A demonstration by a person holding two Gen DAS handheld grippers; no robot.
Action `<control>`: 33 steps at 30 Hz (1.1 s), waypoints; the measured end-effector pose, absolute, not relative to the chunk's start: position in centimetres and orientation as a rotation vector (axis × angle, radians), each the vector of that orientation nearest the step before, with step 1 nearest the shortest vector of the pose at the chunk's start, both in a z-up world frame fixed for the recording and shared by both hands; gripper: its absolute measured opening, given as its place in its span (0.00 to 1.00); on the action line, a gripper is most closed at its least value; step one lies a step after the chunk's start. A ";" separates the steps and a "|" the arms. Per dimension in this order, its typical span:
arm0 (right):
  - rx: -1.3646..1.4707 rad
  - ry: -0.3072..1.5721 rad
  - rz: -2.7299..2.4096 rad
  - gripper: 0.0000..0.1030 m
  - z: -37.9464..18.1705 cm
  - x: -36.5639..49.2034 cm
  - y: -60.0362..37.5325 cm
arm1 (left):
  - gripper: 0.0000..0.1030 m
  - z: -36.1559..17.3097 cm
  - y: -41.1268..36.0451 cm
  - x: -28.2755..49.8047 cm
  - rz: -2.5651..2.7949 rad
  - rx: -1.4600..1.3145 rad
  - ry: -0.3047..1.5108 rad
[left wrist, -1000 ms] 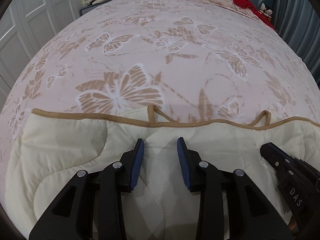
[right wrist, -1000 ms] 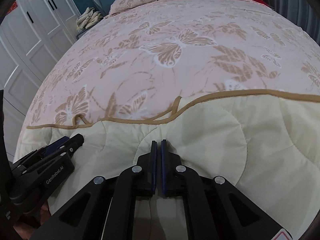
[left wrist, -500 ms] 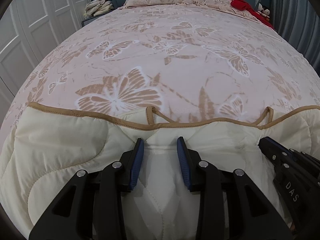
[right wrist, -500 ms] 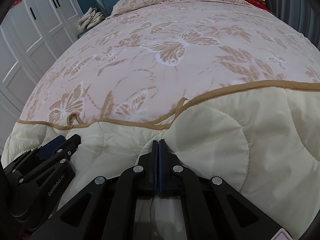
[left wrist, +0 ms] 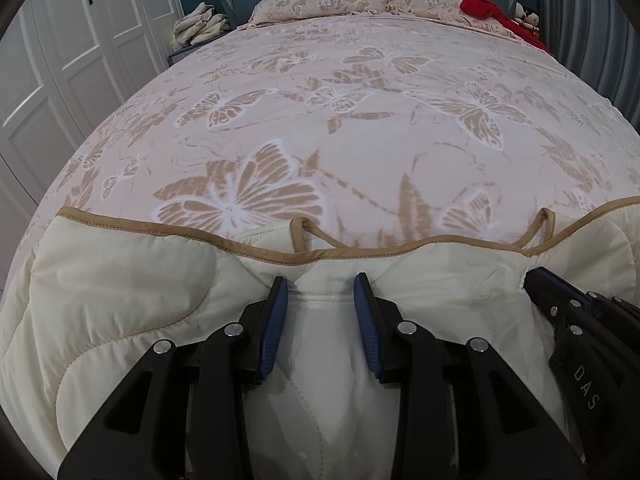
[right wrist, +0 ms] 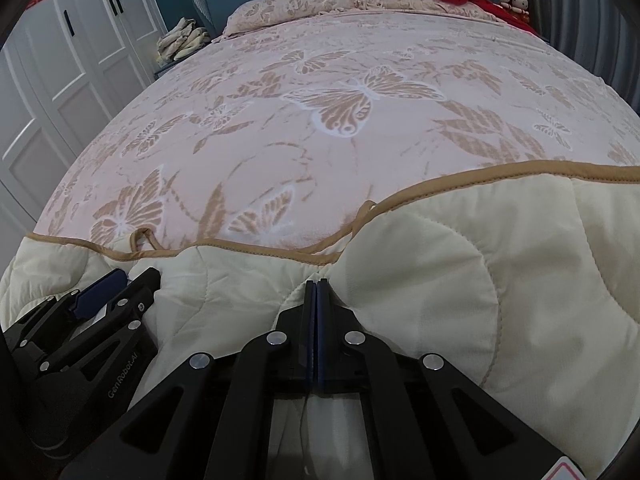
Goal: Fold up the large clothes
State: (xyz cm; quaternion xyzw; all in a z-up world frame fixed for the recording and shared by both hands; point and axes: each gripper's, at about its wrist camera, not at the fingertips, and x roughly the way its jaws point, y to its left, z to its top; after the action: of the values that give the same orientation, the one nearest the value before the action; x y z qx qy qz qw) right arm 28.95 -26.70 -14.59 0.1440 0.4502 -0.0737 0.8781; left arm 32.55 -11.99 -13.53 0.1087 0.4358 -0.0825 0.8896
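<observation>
The left hand-held gripper (left wrist: 321,288) stands narrowly parted with a thick bunch of the cream quilt (left wrist: 120,292) pinched between its blue pads. At its 3 o'clock, the right hand-held gripper (right wrist: 316,286) is clamped tight on a thinner pleat. Both grip just behind the tan-bound edge (left wrist: 192,234), likely so it travels evenly toward 12 o'clock across the bed (left wrist: 360,120).

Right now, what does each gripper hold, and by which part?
Both hold the cream quilt just below its tan edge: the left gripper clamps a thick bunch, the right gripper pinches a thin fold.
</observation>
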 end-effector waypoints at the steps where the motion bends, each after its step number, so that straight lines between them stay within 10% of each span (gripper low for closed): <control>1: 0.298 0.938 -0.155 0.00 -14.6 29.0 -26.7 | 0.32 -13.6 -12.1 32.5 -0.169 0.229 0.903; 14: 0.337 0.946 -0.143 0.00 -14.2 29.3 -27.3 | 0.34 -12.7 -11.5 32.9 -0.187 0.201 0.930; 22: 0.406 0.850 -0.124 0.19 -5.4 21.2 -27.4 | 0.81 -4.4 1.0 26.9 -0.201 -0.140 0.870; 33: 0.430 0.951 -0.004 0.19 -7.3 12.6 -19.5 | 0.82 -7.6 16.8 16.3 0.000 -0.545 1.005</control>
State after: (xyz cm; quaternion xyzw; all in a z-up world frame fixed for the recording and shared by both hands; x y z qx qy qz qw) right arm 12.59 -19.48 -7.29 0.2053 0.4544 -0.0019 0.8668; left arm 16.31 16.80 -7.64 -0.2578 0.4755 0.0001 0.8411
